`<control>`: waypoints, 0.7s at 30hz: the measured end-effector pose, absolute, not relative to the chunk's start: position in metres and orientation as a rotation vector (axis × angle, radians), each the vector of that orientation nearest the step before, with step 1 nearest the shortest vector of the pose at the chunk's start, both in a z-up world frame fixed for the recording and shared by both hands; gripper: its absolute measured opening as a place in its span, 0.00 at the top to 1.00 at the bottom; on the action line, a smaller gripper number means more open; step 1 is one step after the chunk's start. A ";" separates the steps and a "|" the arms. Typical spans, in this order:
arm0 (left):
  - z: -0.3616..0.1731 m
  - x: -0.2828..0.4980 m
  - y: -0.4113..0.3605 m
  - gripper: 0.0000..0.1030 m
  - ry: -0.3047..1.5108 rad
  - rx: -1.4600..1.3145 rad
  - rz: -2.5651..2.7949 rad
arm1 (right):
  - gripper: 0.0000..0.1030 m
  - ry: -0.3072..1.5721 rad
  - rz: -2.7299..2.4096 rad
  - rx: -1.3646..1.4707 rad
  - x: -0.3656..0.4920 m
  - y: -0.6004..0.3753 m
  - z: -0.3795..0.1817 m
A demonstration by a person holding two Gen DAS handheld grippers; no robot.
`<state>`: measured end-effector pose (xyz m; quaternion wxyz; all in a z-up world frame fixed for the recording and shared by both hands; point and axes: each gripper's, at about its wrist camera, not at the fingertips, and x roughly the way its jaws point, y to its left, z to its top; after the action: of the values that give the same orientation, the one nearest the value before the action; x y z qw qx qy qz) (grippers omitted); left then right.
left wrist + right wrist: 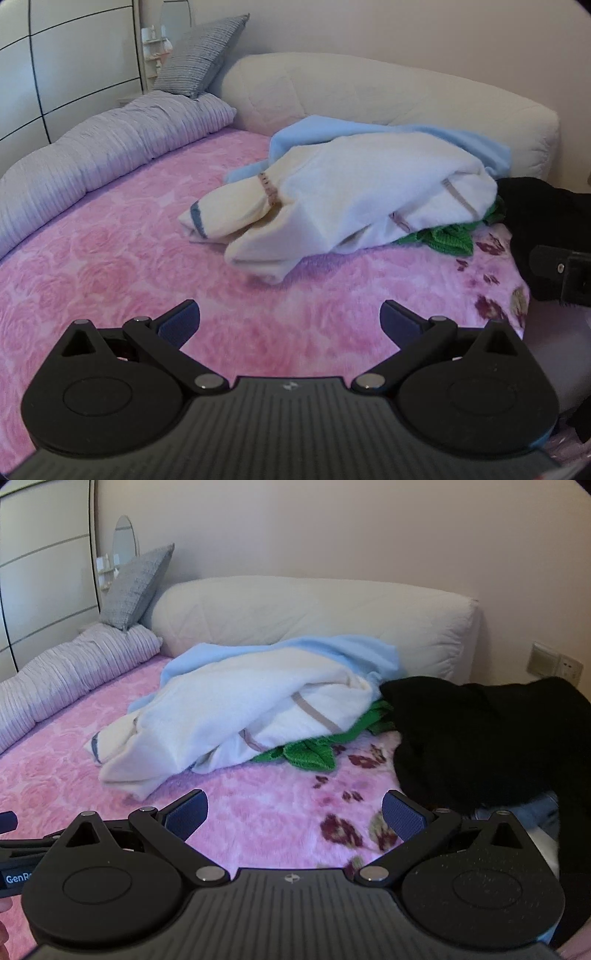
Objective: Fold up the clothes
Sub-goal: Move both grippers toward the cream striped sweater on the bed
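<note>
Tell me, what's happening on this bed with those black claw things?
A person holds two grippers to fold laundry. The left gripper and right gripper both hover open over the pink blanket, holding nothing. Ahead lies an unfolded heap: a white garment on a light blue one, green knit beneath, black clothing beside.

Green knit garment (pixel 310 755) mostly buried under the white towel (pixel 229 716); only a crumpled edge shows, so its type cannot be told, and the light blue cloth (pixel 332 650) beneath is likewise covered across its middle. Black garment (pixel 480 738) runs off the right edge in the right wrist view, shape unreadable; in the left wrist view the right claw (pixel 565 273) is cut by the frame, fingers unseen. Small items on the far shelf (pixel 155 40) too tiny and blurred to identify.
</note>
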<state>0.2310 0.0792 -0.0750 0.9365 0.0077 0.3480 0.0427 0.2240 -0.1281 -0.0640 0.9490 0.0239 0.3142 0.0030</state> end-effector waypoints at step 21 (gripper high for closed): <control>0.068 0.332 0.043 0.00 0.849 0.063 0.113 | 0.00 0.812 0.036 0.057 0.329 -0.164 0.073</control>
<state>0.3322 0.0428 0.0676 0.9092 0.0304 0.4116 0.0550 0.3291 -0.1644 0.0727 0.9181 0.0278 0.3949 0.0176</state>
